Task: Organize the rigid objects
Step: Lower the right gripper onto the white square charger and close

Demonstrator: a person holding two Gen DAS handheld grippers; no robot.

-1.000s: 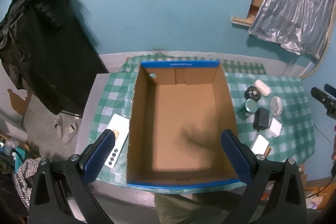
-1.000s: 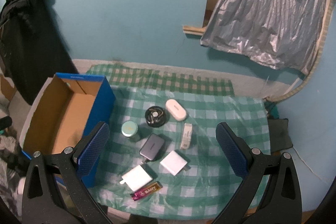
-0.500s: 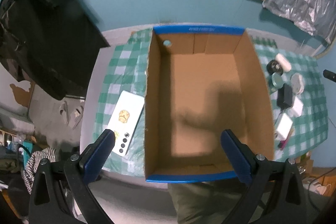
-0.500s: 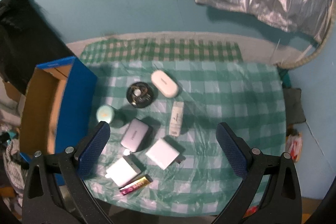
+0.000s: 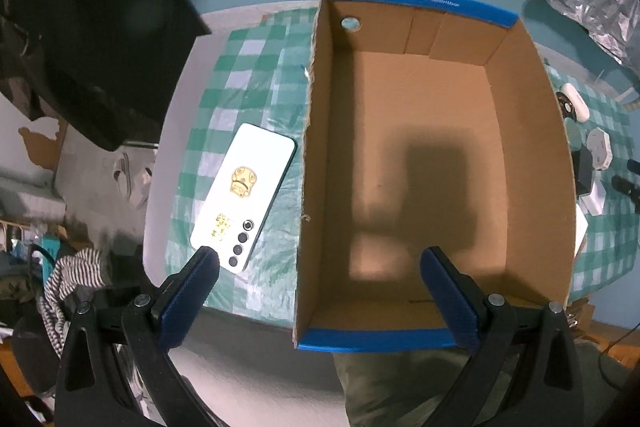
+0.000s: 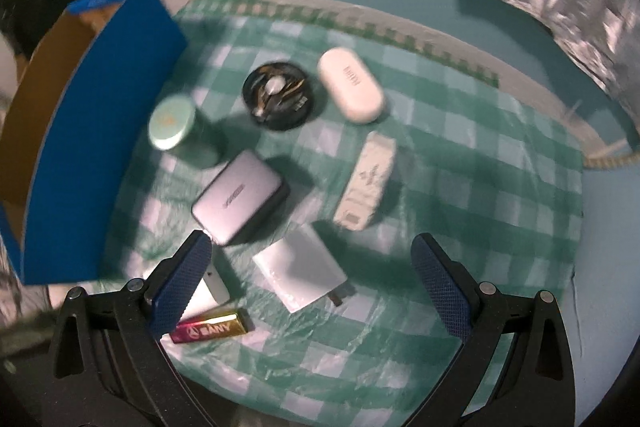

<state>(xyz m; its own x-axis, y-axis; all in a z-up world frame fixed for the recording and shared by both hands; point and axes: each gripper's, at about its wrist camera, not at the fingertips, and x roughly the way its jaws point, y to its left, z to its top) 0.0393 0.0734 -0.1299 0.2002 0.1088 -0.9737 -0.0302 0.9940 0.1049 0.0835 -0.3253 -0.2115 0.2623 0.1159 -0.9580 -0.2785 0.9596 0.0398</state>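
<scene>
Two handheld grippers hover over a desk (image 6: 480, 187) draped in a green-and-white checked cloth, both with fingers spread wide and holding nothing. The left gripper (image 5: 318, 291) hangs above the near end of an open cardboard box (image 5: 432, 155) with blue outer walls; the box interior is bare cardboard crossed by a dark shadow. Just beside the box's left wall a white phone (image 5: 245, 195) lies face down on the cloth, camera lenses toward the viewer, its near corner under the left gripper's left fingertip.

The right gripper (image 6: 311, 283) is poised over a cluster of small items to the right of the box, in a slightly motion-blurred view. A grey power brick (image 6: 240, 197) sits at the centre left, a white charger (image 6: 300, 273) with its prongs pointing right lies just in front of it, and a second white block (image 6: 208, 293) is partly hidden behind the right gripper's left finger. A pink-and-gold battery (image 6: 212, 325) lies nearest the desk edge. Farther back stand a mint-lidded jar (image 6: 172, 127), a black round case (image 6: 278, 99) and a white oval case (image 6: 352, 85), with a slim white stick-shaped device (image 6: 366, 181) below the oval case. A dark garment (image 5: 80, 27) hangs on the teal wall to the left.
</scene>
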